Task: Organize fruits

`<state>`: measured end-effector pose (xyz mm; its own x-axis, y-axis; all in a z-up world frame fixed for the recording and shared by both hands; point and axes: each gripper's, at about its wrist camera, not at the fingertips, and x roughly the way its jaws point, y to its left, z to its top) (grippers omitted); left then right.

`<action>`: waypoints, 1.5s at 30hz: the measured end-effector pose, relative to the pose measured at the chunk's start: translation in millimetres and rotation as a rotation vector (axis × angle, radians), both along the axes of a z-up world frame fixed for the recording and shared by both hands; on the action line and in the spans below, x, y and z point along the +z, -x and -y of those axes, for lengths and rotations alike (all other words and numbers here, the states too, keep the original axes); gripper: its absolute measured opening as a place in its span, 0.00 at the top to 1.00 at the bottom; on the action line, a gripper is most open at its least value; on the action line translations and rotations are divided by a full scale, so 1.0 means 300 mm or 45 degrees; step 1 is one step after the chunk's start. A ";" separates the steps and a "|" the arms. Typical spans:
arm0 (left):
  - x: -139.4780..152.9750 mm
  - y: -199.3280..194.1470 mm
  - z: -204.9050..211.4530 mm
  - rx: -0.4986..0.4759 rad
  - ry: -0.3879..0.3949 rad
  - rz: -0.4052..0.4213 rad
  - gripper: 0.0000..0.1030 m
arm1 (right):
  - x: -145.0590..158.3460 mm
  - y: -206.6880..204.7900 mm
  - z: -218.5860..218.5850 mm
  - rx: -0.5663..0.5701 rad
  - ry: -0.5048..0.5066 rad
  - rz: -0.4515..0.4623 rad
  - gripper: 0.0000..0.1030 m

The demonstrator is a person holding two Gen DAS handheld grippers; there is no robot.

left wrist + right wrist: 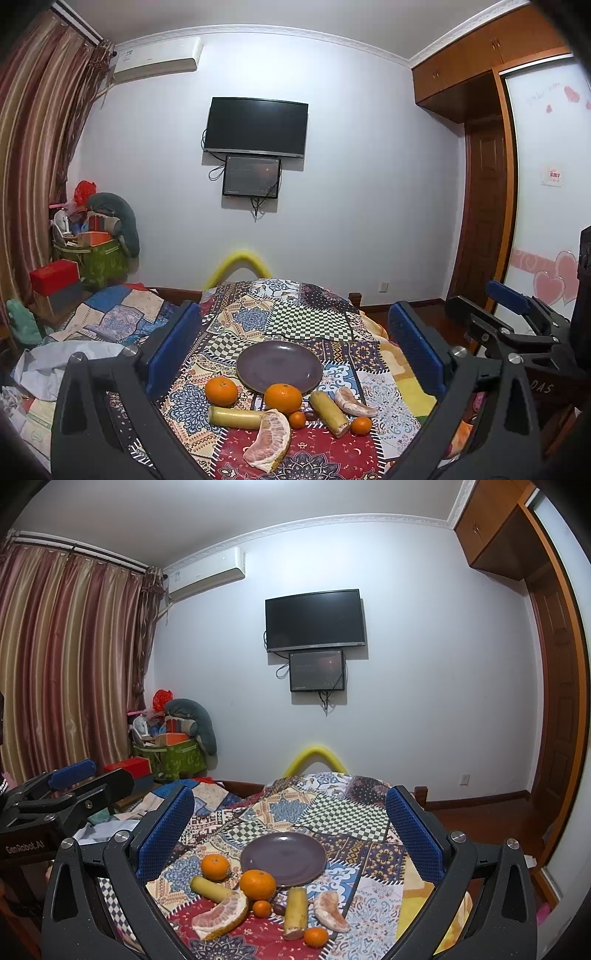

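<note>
Both my left gripper (295,345) and right gripper (290,832) hang wide open, empty, above the fruit clustered just before the bare plate (279,366); 2 oranges (283,398) sit nearest it.

The right gripper (293,823) hangs spread wide above a patchwork cloth (332,812), where a bare purple plate (283,857) sits just behind oranges (258,884), pomelo wedges (221,915) and sugarcane pieces (295,912) (none touched).
</note>
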<state>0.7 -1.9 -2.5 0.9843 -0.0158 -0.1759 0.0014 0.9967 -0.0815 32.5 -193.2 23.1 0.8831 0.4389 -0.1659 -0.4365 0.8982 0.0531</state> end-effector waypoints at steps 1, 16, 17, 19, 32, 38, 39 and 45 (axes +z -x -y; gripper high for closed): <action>0.000 0.000 -0.001 0.000 0.000 0.000 0.01 | -0.001 -0.001 0.000 -0.001 0.000 -0.001 0.00; -0.034 -0.072 -0.013 -0.003 -0.008 -0.069 0.01 | -0.074 -0.093 0.015 -0.051 0.034 -0.099 0.00; -0.045 -0.087 -0.019 -0.004 0.000 -0.086 0.01 | -0.087 -0.105 0.015 -0.056 0.043 -0.112 0.00; -0.064 -0.121 -0.031 -0.007 0.016 -0.124 0.01 | -0.115 -0.126 0.019 -0.066 0.059 -0.137 0.00; -0.291 -0.374 -0.093 0.032 0.050 -0.432 0.01 | -0.325 -0.319 0.038 -0.097 0.179 -0.422 0.00; -0.398 -0.470 -0.111 0.006 0.098 -0.563 0.01 | -0.441 -0.405 0.047 -0.057 0.241 -0.596 0.00; -0.420 -0.489 -0.112 0.003 0.104 -0.587 0.01 | -0.462 -0.416 0.049 -0.048 0.248 -0.621 0.00; -0.516 -0.573 -0.104 -0.038 0.121 -0.700 0.07 | -0.564 -0.479 0.058 0.033 0.223 -0.780 0.02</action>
